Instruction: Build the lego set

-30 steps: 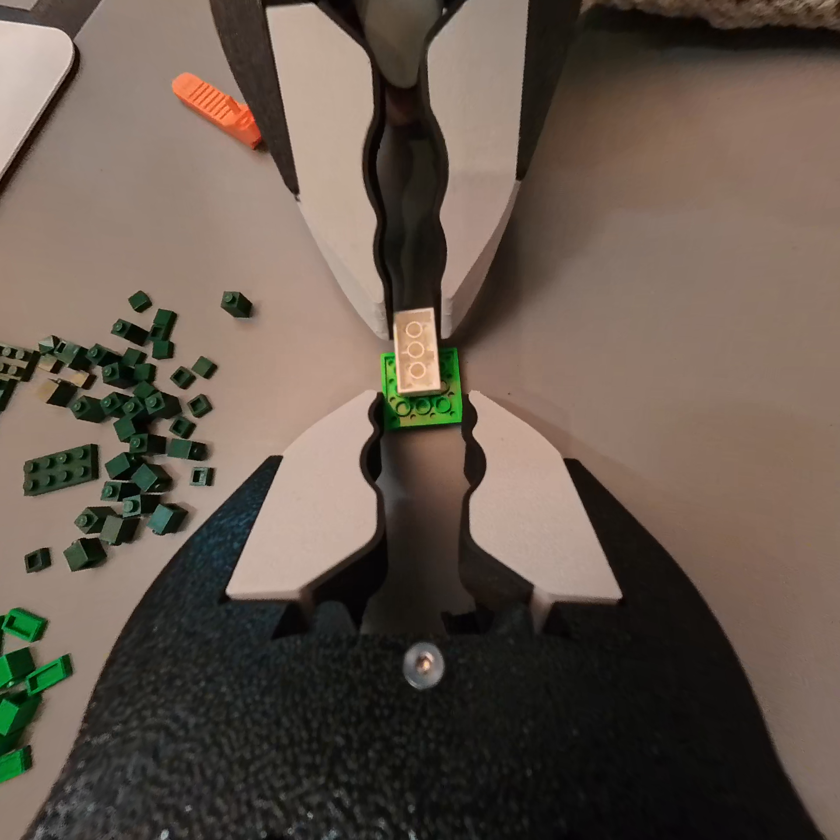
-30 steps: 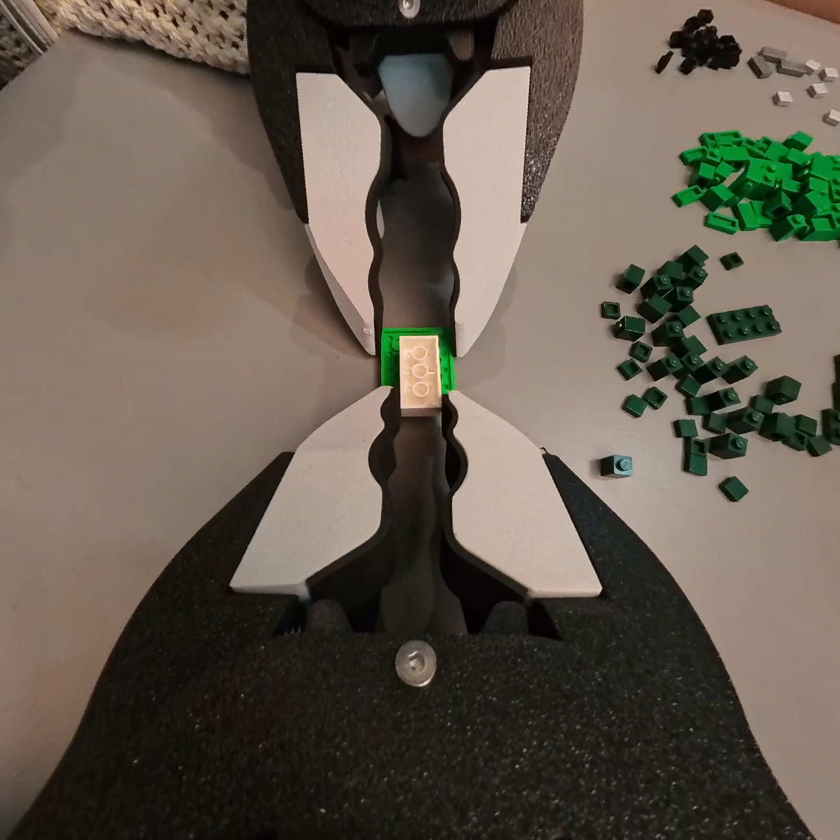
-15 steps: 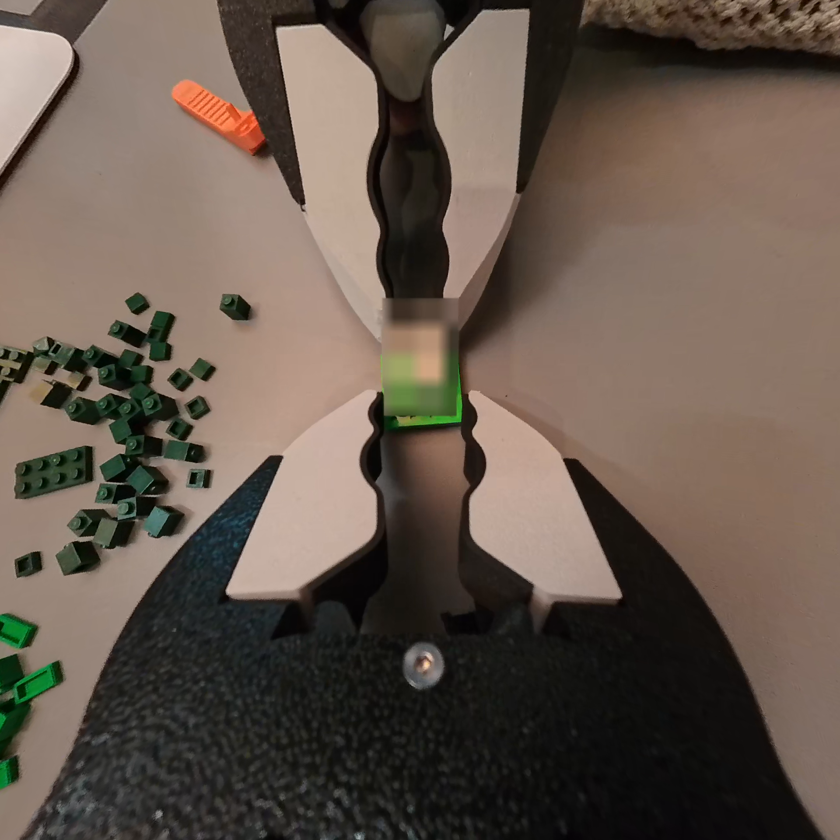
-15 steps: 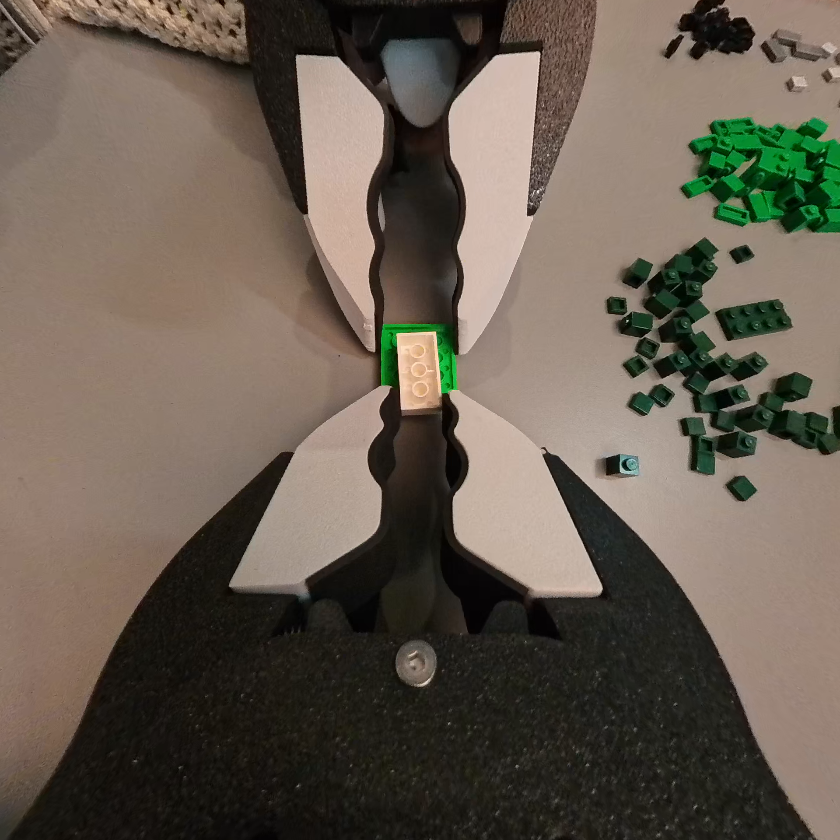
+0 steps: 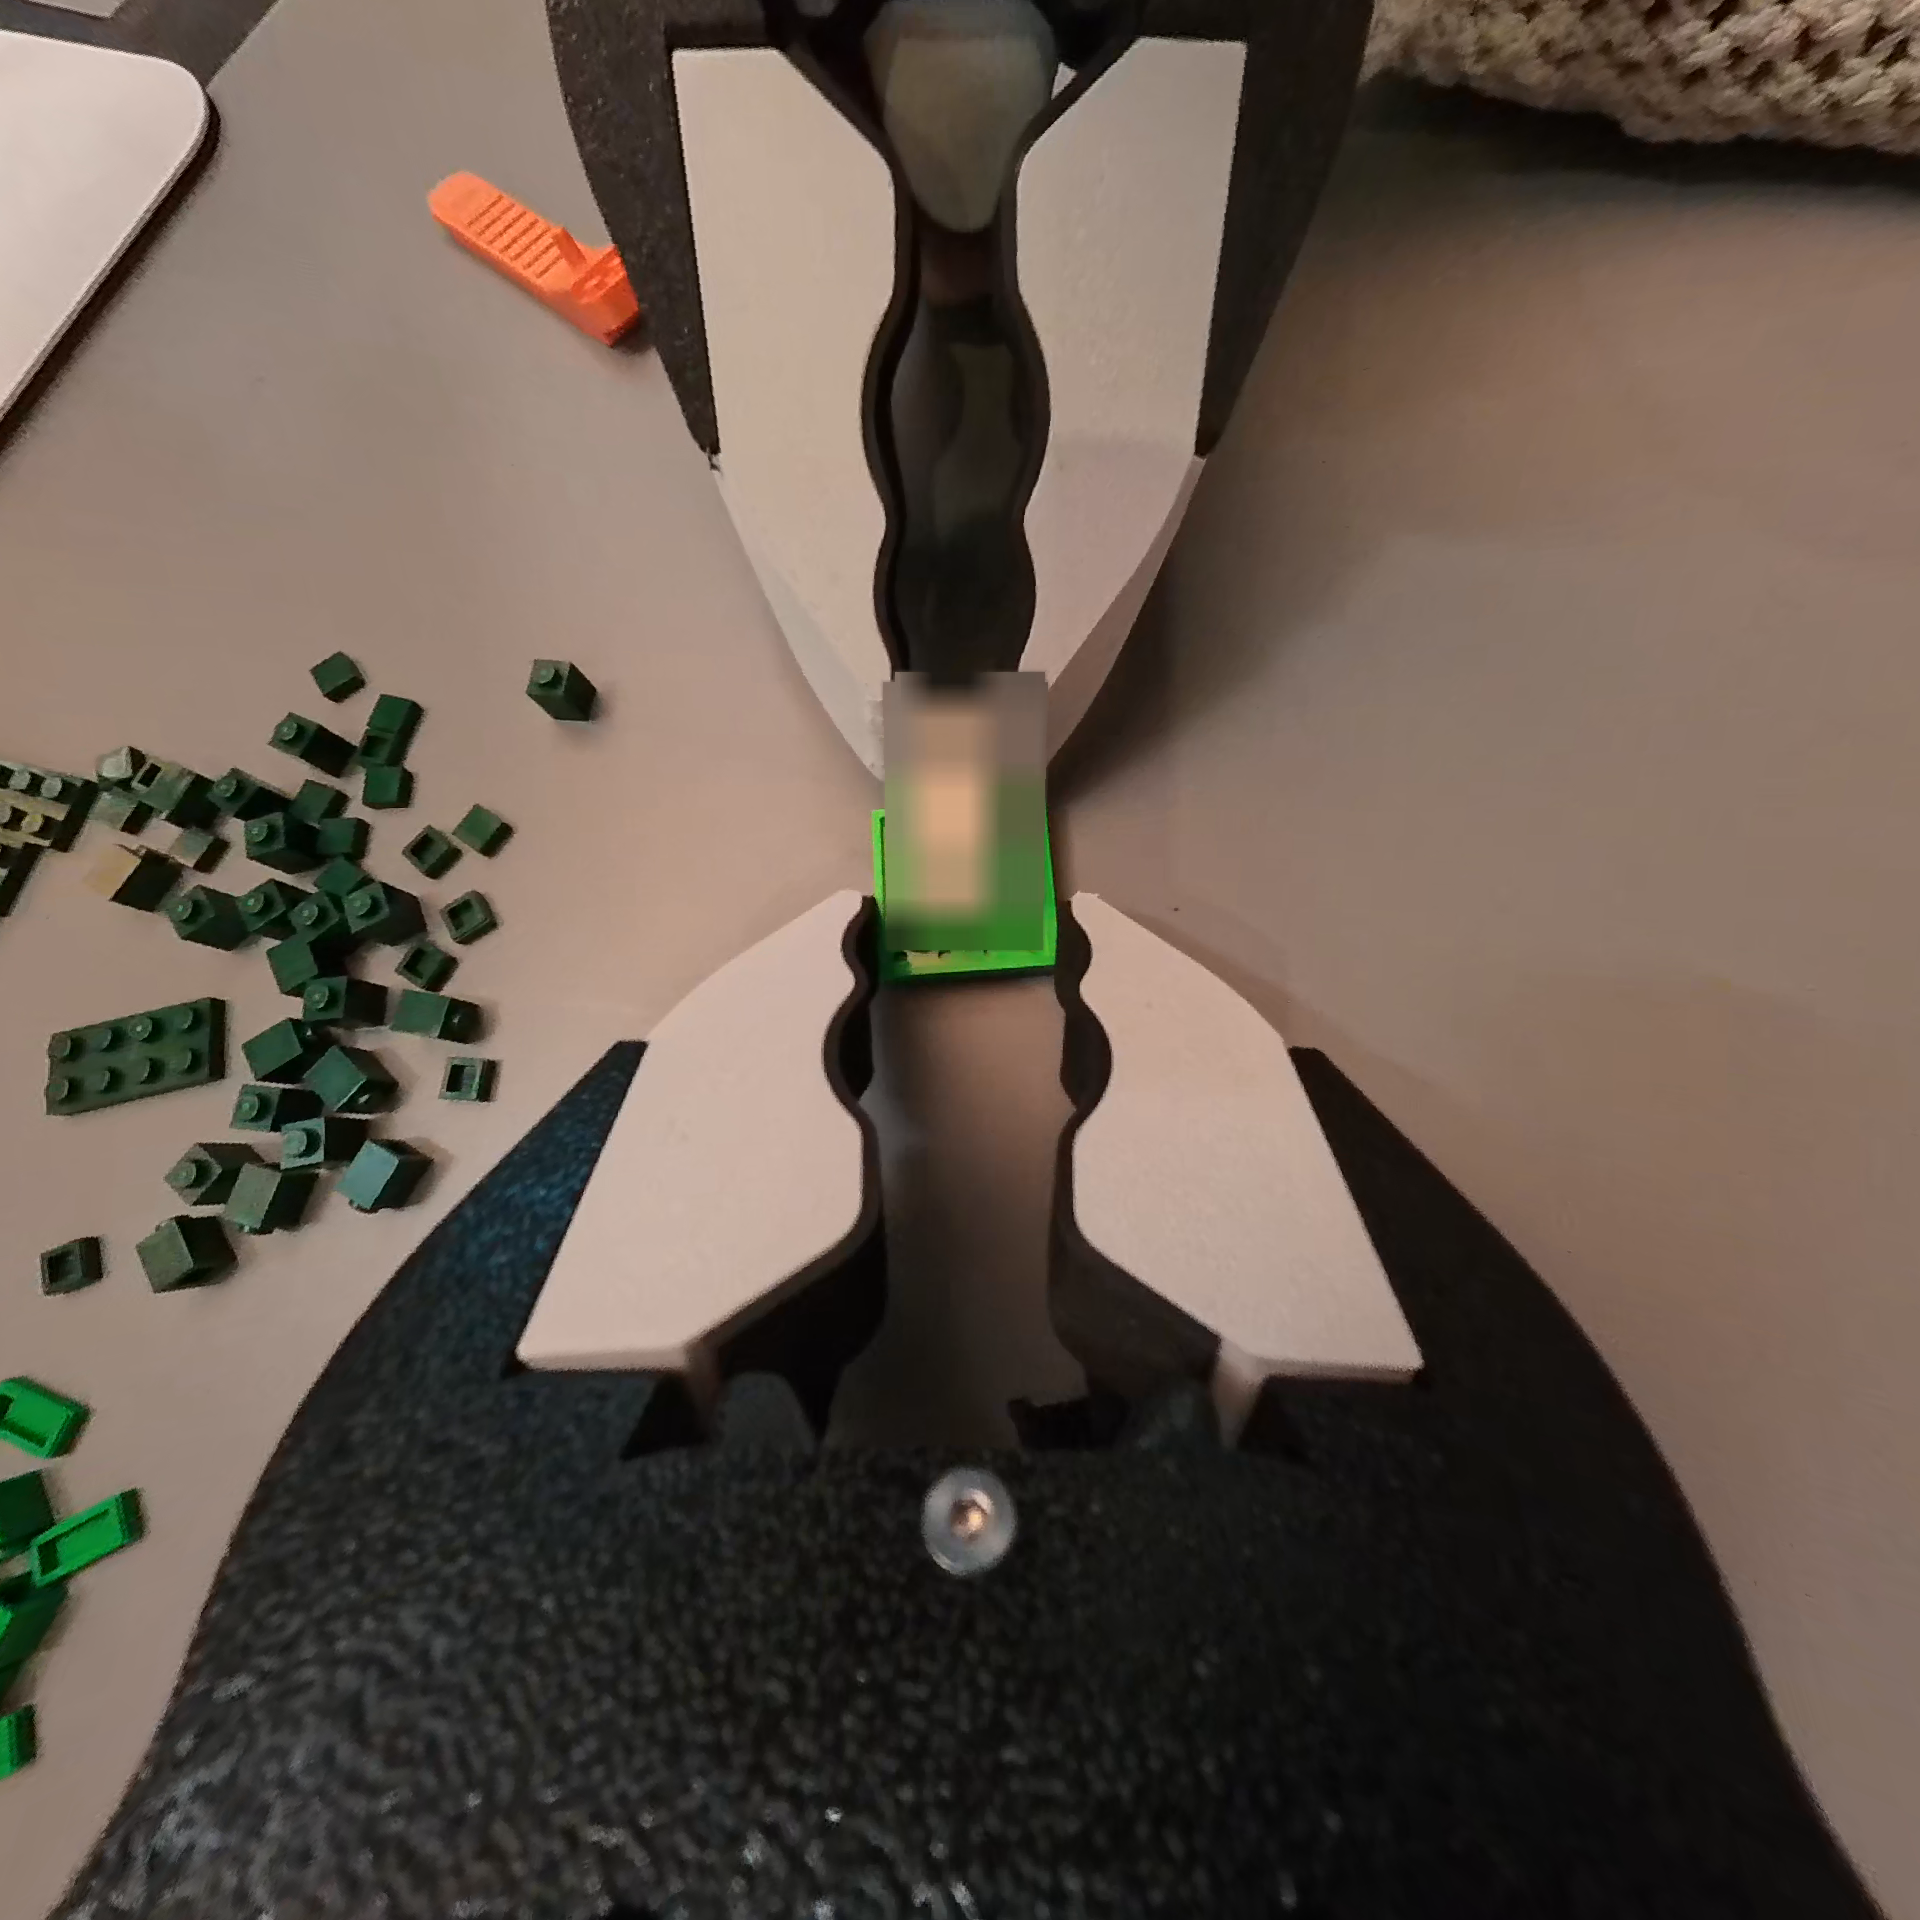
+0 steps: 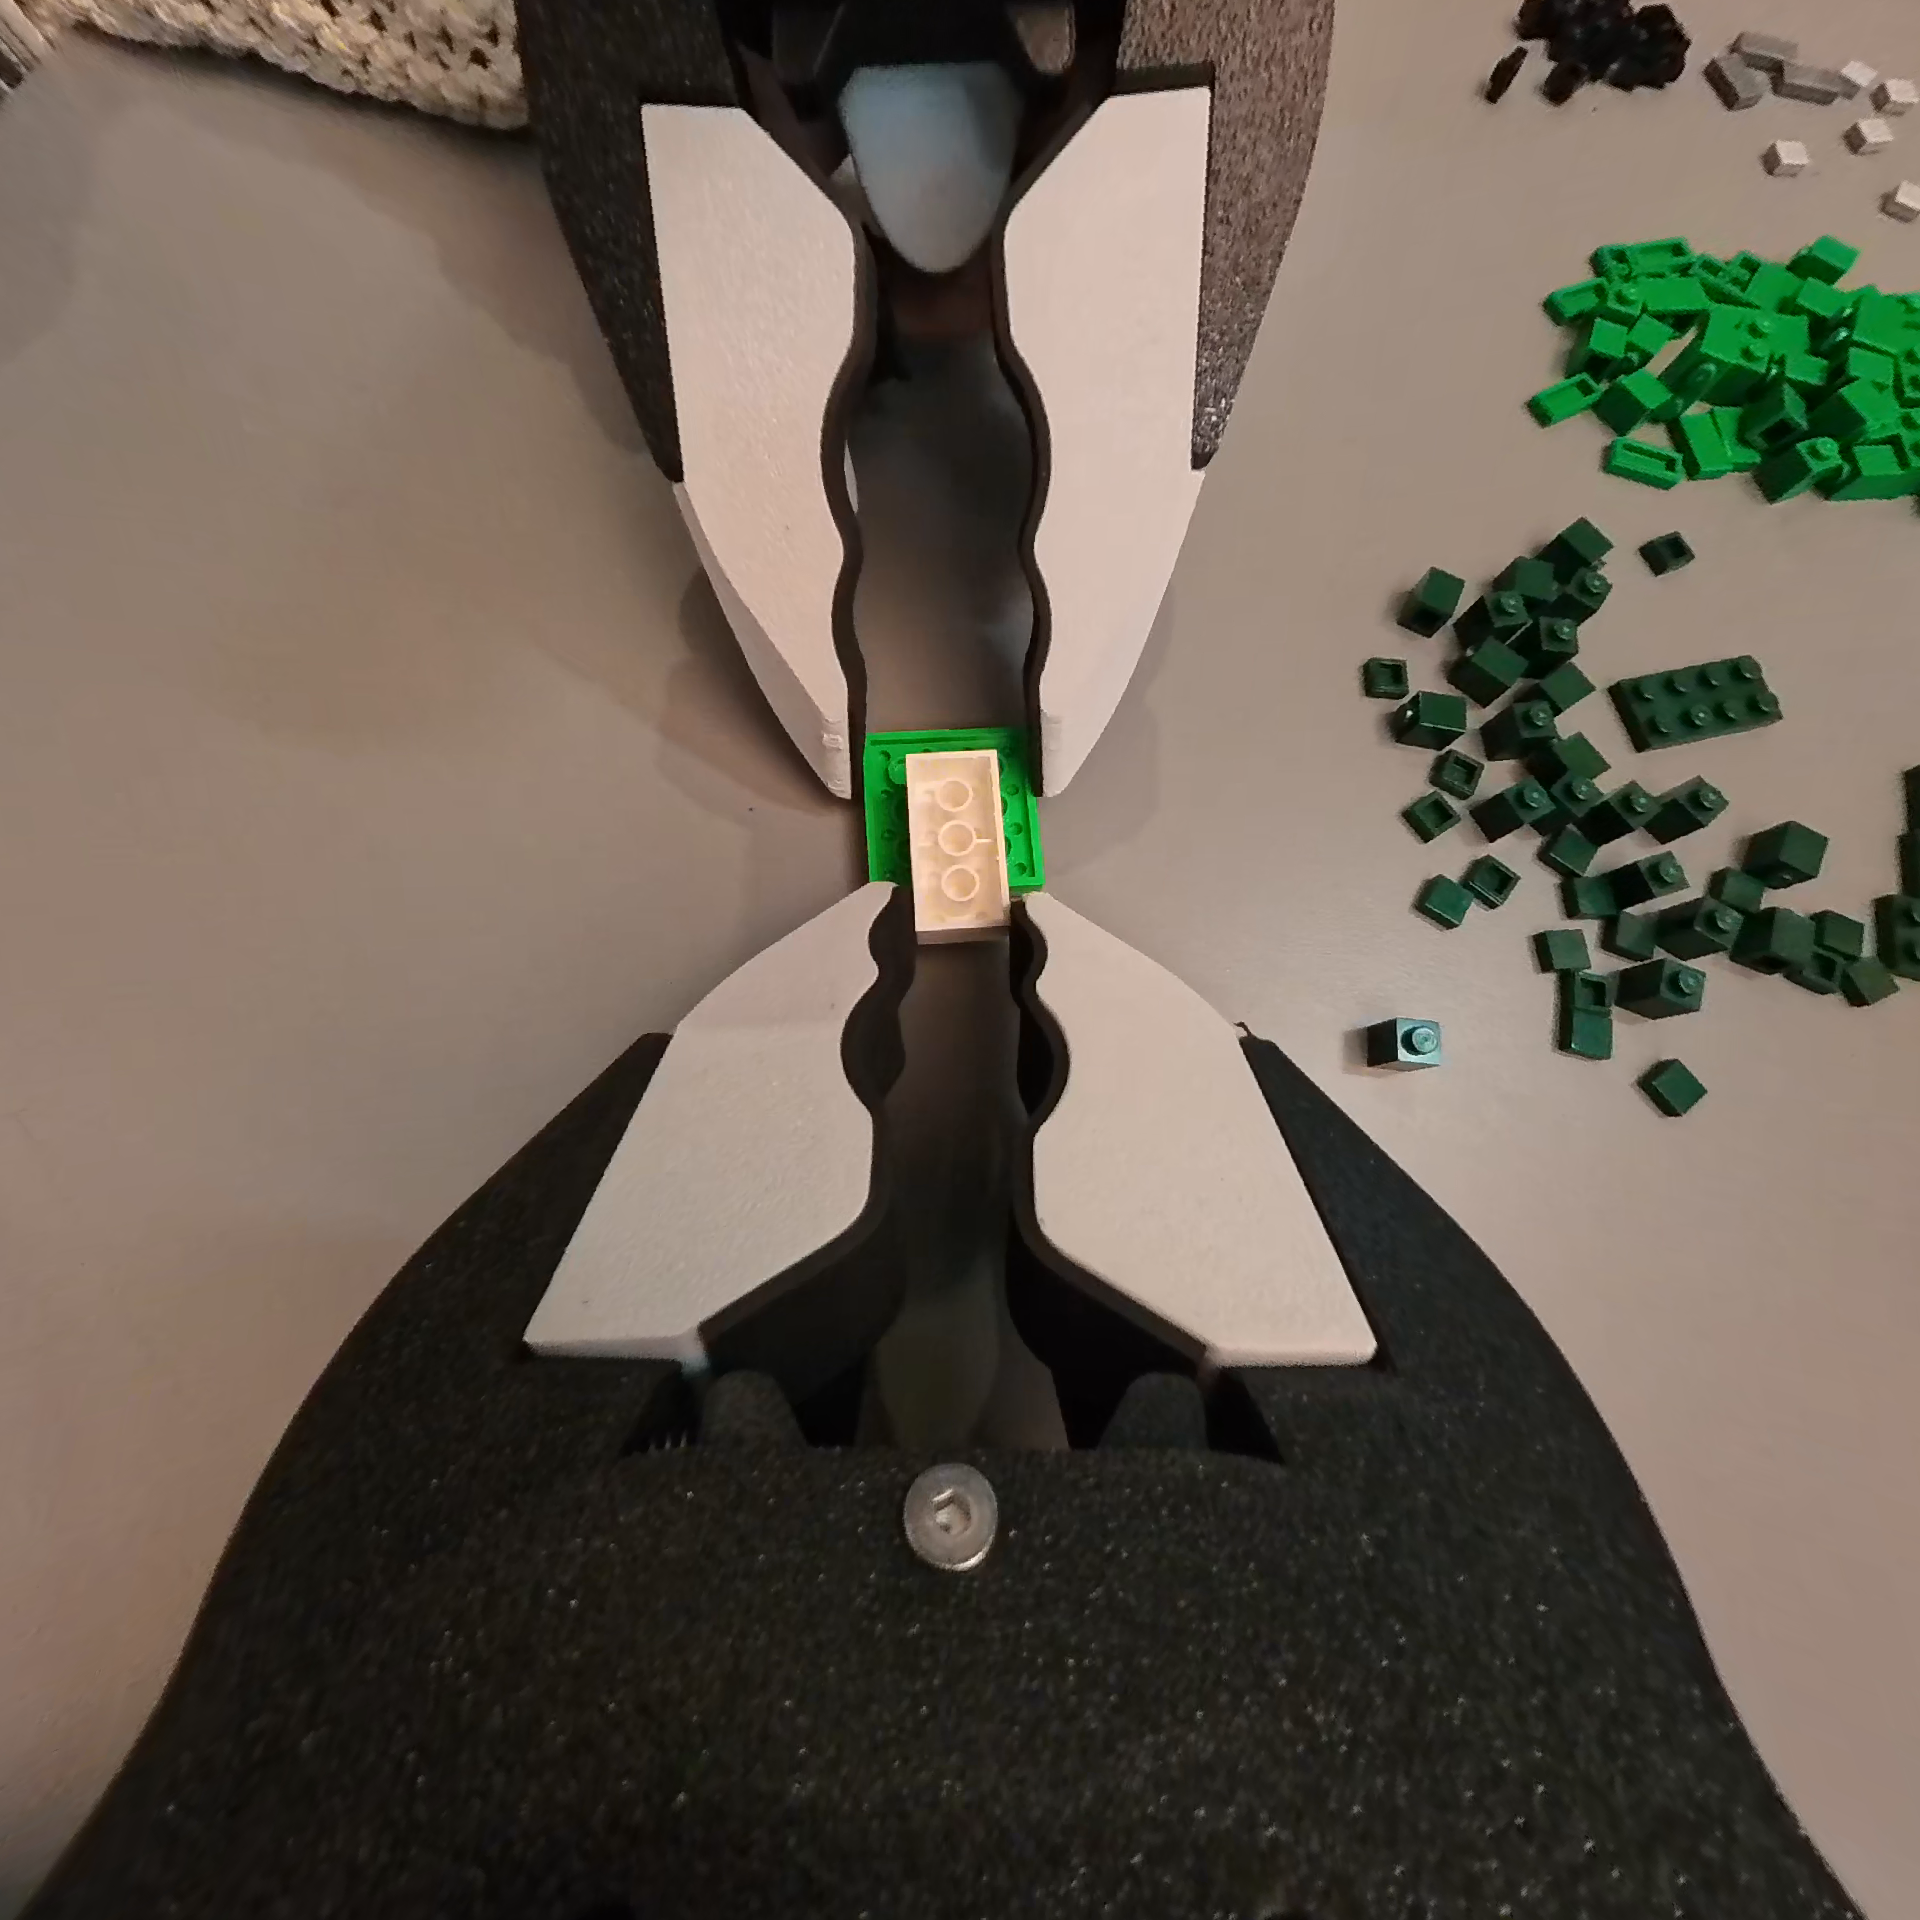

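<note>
Right gripper (image 6: 954,902), lower centre of the right wrist view: jaws clamped on the near end of a white brick (image 6: 957,844), its underside tubes facing up. The brick lay across a bright green square plate (image 6: 885,821), which rested on the grey table (image 6: 364,623). Left gripper (image 6: 945,764) came in from the top of that frame, fingertips either side of the plate's far edge, pinching it.

Left wrist view showed the same meeting from the opposite side. Left gripper (image 5: 961,925) at lower centre, its pale fingers (image 5: 727,1122) closed on the bright green square plate (image 5: 966,966) at its near edge. A mosaic patch covered most of the white brick here. Right gripper (image 5: 961,717) reached down from the top of the frame to the brick's far end.

Outward, right wrist view: scatter of dark green bricks (image 6: 1590,821) at middle right, including one long dark green plate (image 6: 1696,701); heap of bright green bricks (image 6: 1766,384) in the upper right; black pieces (image 6: 1590,47) and grey pieces (image 6: 1808,94) along the top right edge; knitted cream cloth (image 6: 312,52) at upper left.

Left wrist view: orange brick separator (image 5: 535,265) at upper left, beside the right gripper's dark body; the dark green scatter (image 5: 301,935) at middle left.
</note>
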The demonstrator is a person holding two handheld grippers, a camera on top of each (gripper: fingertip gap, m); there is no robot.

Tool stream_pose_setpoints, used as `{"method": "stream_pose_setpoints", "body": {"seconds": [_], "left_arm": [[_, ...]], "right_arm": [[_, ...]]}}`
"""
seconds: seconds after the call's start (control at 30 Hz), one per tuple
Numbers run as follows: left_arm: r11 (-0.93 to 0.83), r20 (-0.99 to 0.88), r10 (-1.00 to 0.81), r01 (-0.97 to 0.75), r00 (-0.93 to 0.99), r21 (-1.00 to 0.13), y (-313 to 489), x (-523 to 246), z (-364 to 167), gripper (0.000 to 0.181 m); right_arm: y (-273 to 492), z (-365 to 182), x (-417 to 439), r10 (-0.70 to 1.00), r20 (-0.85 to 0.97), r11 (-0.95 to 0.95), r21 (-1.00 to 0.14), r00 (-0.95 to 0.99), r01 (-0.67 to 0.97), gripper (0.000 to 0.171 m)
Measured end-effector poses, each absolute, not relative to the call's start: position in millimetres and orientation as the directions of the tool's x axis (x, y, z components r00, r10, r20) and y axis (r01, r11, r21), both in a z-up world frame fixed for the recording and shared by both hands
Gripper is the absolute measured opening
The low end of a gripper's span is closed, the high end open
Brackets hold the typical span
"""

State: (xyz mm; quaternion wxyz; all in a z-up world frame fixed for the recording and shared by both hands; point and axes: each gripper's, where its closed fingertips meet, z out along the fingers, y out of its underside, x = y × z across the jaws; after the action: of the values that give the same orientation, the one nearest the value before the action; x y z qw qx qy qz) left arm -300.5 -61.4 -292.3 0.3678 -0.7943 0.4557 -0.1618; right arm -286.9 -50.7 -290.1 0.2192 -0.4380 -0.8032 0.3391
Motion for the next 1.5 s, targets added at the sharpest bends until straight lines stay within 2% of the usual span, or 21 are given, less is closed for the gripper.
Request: {"method": "stream_pose_setpoints", "body": {"seconds": [0.57, 0.73, 0.93, 1.03, 1.17, 1.37, 1.5], "left_arm": [[-0.318, -0.076, -0.84, -0.6, 0.538, -0.734, -59.9, -302.0, -292.1, 0.032], [-0.321, -0.084, -0.832, -0.599, 0.549, -0.734, -58.2, -304.8, -290.8, 0.032], [-0.327, -0.094, -0.819, -0.595, 0.566, -0.734, -56.1, -308.0, -287.8, 0.032], [-0.327, -0.083, -0.818, -0.579, 0.569, -0.747, -54.1, -308.8, -283.6, 0.032], [-0.358, -0.02, -0.81, -0.521, 0.586, -0.775, -49.0, -311.7, -273.1, 0.032], [-0.35, -0.017, -0.816, -0.517, 0.577, -0.781, -49.9, -310.7, -242.2, 0.032], [-0.338, -0.018, -0.825, -0.518, 0.566, -0.786, -52.3, -302.9, -217.9, 0.032]], "right_arm": [[-51.2, -288.9, -286.9, 0.853, 0.056, 0.387, -0.735, -0.519, 0.557, 0.021], [-47.4, -281.5, -285.6, 0.859, 0.078, 0.387, -0.746, -0.506, 0.542, 0.034], [-38.0, -265.5, -283.3, 0.918, 0.115, 0.318, -0.786, -0.38, 0.529, 0.055], [-40.7, -255.3, -279.9, 0.924, 0.217, 0.351, -0.807, -0.315, 0.475, 0.057], [-47.5, -244.8, -270.1, 0.896, 0.385, 0.444, -0.771, -0.223, 0.456, 0.057], [-52.8, -214.1, -263.1, 0.774, 0.625, 0.599, -0.671, -0.1, 0.438, 0.059], [-63.8, -189.7, -269.4, 0.62, 0.779, 0.735, -0.537, -0.091, 0.413, 0.06]]}}
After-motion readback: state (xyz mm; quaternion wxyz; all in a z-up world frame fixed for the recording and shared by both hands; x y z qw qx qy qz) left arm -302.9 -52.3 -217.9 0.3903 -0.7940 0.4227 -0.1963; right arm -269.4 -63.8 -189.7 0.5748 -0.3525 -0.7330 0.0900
